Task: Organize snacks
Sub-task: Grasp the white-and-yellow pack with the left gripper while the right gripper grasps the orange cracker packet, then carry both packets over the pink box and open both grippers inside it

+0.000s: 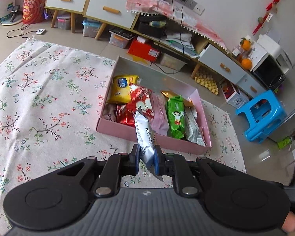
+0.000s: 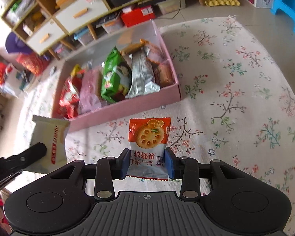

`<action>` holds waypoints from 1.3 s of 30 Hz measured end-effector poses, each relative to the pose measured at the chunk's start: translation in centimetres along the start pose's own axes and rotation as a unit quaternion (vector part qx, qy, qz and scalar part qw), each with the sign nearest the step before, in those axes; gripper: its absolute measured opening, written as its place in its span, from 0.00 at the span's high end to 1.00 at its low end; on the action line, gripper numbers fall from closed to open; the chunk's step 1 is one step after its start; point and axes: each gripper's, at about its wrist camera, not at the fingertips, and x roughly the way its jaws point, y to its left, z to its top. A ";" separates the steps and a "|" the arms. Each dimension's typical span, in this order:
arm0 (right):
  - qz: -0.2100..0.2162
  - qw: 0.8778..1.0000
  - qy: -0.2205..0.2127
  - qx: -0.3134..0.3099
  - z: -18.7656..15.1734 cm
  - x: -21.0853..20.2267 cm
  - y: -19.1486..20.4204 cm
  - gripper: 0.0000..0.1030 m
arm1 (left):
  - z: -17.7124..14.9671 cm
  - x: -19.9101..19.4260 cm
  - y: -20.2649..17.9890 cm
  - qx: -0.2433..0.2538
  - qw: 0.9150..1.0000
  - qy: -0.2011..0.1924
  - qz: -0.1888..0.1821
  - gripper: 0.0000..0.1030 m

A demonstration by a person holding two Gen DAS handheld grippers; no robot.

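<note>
Left wrist view: left gripper [image 1: 146,157] clamped on a silver-white snack packet [image 1: 144,137], blue pads pressed to its sides near the lower end. Packet standing edge-on, long axis running up and away toward the pink box [image 1: 167,142], top end tilted a little left and overlapping the box's near wall. QR code and small print showing on the facing side. Inside the box, lying side by side: a yellow bag [image 1: 123,88] at the far left, red wrappers [image 1: 136,106], a pale pink packet [image 1: 159,112], a green packet [image 1: 176,116] and a silver packet [image 1: 192,123]. Box resting on a floral cloth [image 1: 39,98].

Right wrist view: right gripper [image 2: 148,162] closed on an orange-and-white biscuit packet [image 2: 148,135], pads squeezing its two side edges near the lower end. Flat face toward the camera, long axis pointing away toward the box [image 2: 127,106], printed words upside down, round jam biscuit pictured on the orange half. Only here: the other packet's white face with red lettering [image 2: 51,137], held at the left, and brown biscuit packs [image 2: 164,74] at the box's right end. Yellow bag mostly hidden in this view.
</note>
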 end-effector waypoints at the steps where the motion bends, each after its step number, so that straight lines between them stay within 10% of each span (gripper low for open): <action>1: 0.001 1.000 -0.006 0.001 0.0 -0.4 -0.1 0.65 | 0.2 -0.1 0.1 -0.002 1.000 -0.002 -0.002 0.88; 23: 0.019 0.995 -0.094 0.008 4.1 -1.0 0.5 0.65 | 5.8 0.5 3.1 -0.044 0.993 -0.099 -0.043 0.88; 39: 0.039 0.991 -0.122 0.042 9.3 2.3 -0.1 0.65 | 7.1 7.1 1.0 -0.032 0.995 -0.064 -0.071 0.88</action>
